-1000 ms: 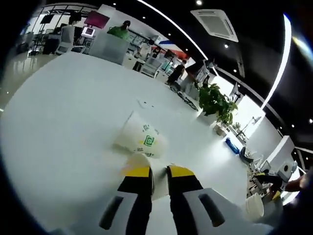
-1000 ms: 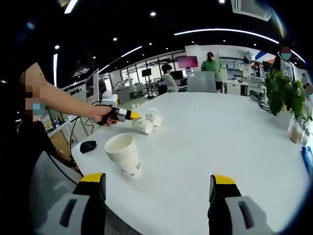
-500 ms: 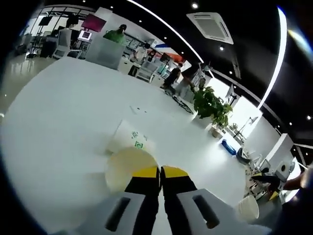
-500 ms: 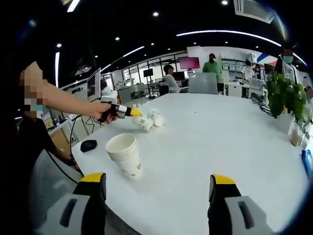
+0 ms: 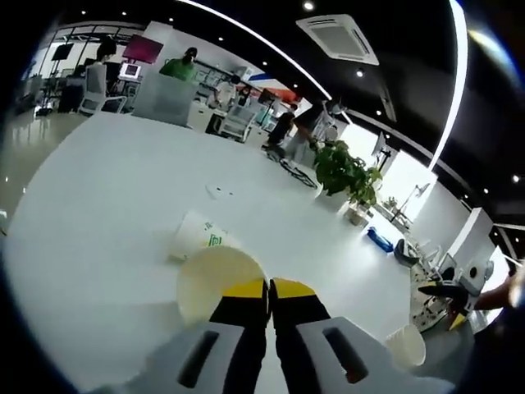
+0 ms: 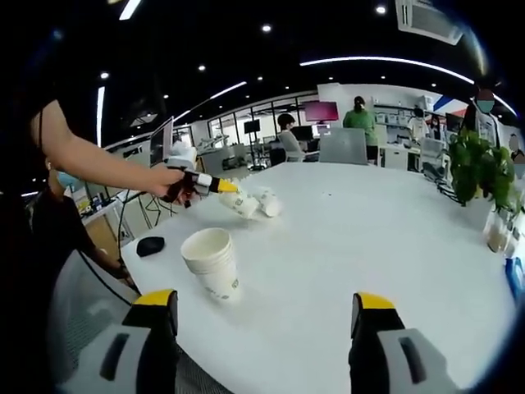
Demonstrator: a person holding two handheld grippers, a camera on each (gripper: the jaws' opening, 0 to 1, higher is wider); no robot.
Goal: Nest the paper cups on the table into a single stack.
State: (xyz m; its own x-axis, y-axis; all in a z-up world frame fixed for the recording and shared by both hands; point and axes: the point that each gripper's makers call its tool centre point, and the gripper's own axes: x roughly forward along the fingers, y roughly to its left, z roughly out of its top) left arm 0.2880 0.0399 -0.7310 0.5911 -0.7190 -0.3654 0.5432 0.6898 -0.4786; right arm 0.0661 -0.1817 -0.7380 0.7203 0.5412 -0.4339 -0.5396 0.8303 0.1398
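Note:
My left gripper is shut on the rim of a white paper cup, whose open mouth faces the camera. Just beyond it a second cup with a green logo lies on its side on the white table. In the right gripper view the left gripper, held in a person's hand, carries that cup tilted, close to the lying cup. An upright stack of nested cups stands nearer me, also low right as the stack. My right gripper hangs open over the table's near edge, holding nothing.
A black mouse sits on the table's left edge beside the stack. Potted plants stand past the table's right side. Office desks, chairs and people are far behind. The wide table top stretches to the right of the cups.
My left gripper's jaws closed on the cup's rim and raised the cup, tilted, beside the lying cup. The right gripper and the stack stayed put.

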